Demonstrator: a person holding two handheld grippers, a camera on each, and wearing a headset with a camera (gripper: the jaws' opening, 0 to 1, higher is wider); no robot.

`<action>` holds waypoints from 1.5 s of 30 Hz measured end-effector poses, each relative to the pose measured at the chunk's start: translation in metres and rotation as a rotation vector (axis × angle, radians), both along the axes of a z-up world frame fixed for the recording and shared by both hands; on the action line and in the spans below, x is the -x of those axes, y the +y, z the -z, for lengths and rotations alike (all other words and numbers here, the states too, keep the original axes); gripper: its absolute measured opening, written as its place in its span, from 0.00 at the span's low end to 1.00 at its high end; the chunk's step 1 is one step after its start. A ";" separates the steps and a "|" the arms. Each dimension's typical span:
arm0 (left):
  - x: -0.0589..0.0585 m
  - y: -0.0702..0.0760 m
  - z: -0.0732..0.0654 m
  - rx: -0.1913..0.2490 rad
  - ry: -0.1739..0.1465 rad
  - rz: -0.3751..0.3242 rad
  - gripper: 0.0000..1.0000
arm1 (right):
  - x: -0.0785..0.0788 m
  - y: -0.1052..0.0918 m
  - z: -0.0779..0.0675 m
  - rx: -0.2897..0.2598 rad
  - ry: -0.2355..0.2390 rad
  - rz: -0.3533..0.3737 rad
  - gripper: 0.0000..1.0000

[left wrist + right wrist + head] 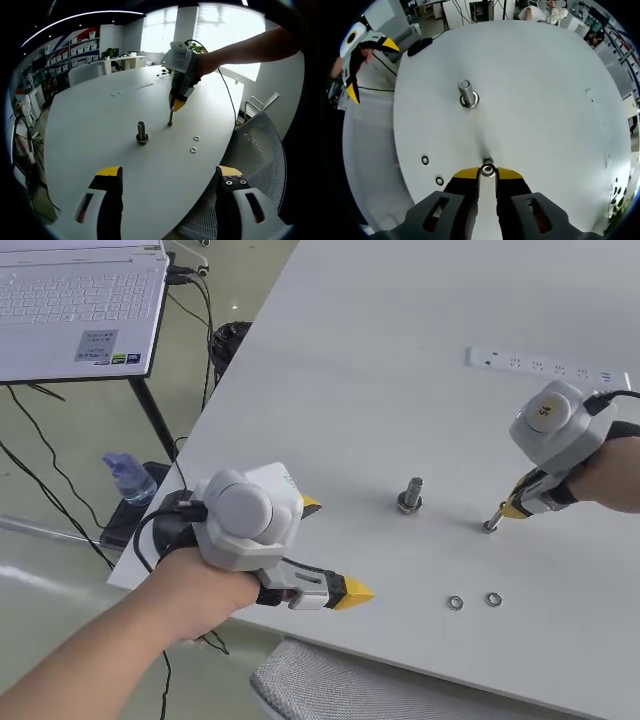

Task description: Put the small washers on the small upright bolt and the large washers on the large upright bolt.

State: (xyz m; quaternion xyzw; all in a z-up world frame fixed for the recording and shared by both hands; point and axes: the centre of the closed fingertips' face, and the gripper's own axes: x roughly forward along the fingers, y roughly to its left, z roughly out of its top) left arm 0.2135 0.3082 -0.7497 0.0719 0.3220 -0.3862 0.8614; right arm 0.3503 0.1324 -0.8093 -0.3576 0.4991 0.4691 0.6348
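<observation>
The small upright bolt (492, 523) stands right of the large upright bolt (411, 495), which has washers stacked at its base. My right gripper (515, 509) hangs over the small bolt's top. In the right gripper view its jaws (488, 174) are closed on a small washer (488, 170) right at the bolt's tip. Two loose washers (455, 602) (493, 599) lie nearer the front edge, also visible as washers (425, 160) (439, 180). My left gripper (333, 548) is open and empty at the table's left edge; its view shows the large bolt (142, 132) and small bolt (170, 119) ahead.
A white power strip (545, 365) lies at the back right of the white table (380, 380). Off the table's left edge are a laptop (80, 300) on a stand, cables and a water bottle (128, 475). A grey chair (330, 685) sits below the front edge.
</observation>
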 end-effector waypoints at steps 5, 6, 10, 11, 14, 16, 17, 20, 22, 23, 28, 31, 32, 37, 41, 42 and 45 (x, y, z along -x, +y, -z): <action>0.000 0.000 0.000 0.010 0.004 -0.005 0.75 | 0.001 0.001 0.002 0.000 0.001 -0.003 0.12; 0.000 0.000 -0.001 0.011 0.002 -0.006 0.75 | 0.001 0.001 0.003 0.001 0.002 -0.002 0.12; -0.002 0.000 -0.002 0.015 -0.004 -0.011 0.75 | 0.000 0.002 0.005 0.002 0.005 -0.002 0.12; -0.003 0.000 -0.002 0.017 -0.005 -0.010 0.75 | 0.000 0.002 0.006 0.003 0.006 -0.003 0.12; -0.003 0.001 -0.001 0.011 -0.004 -0.006 0.75 | -0.001 0.002 0.009 0.007 0.009 -0.003 0.12; -0.003 0.001 -0.001 0.011 -0.001 -0.006 0.75 | -0.001 0.002 0.011 0.007 0.012 -0.004 0.12; -0.003 0.001 -0.001 0.010 0.000 -0.005 0.75 | -0.001 0.002 0.012 0.008 0.012 -0.004 0.12; -0.003 0.001 0.000 0.009 0.000 -0.004 0.75 | -0.001 0.002 0.015 0.009 0.014 -0.006 0.12; -0.004 0.001 -0.001 0.010 0.001 -0.005 0.75 | -0.001 0.001 0.016 0.011 0.013 -0.004 0.12; -0.003 0.001 -0.001 0.009 0.002 -0.004 0.75 | -0.001 0.000 0.017 0.012 0.014 -0.001 0.12; -0.005 0.000 -0.003 0.009 -0.005 -0.002 0.75 | 0.000 0.001 0.021 0.009 0.010 -0.008 0.12; -0.005 0.000 -0.003 0.013 -0.003 -0.003 0.75 | 0.000 0.001 0.024 0.010 0.008 -0.009 0.12; -0.004 0.000 -0.002 0.011 -0.001 -0.003 0.75 | 0.000 0.002 0.025 0.010 0.008 -0.009 0.12; -0.003 0.003 0.000 0.012 0.004 -0.007 0.75 | 0.001 0.001 0.030 0.015 0.008 -0.017 0.12; -0.001 0.004 0.002 0.010 0.011 -0.008 0.75 | 0.001 0.001 0.035 0.021 0.005 -0.021 0.12; -0.001 0.004 0.002 0.010 0.011 -0.008 0.75 | 0.001 0.000 0.036 0.022 0.006 -0.021 0.12; -0.002 0.005 0.003 0.013 0.014 -0.009 0.75 | 0.000 0.000 0.039 0.025 0.000 -0.023 0.12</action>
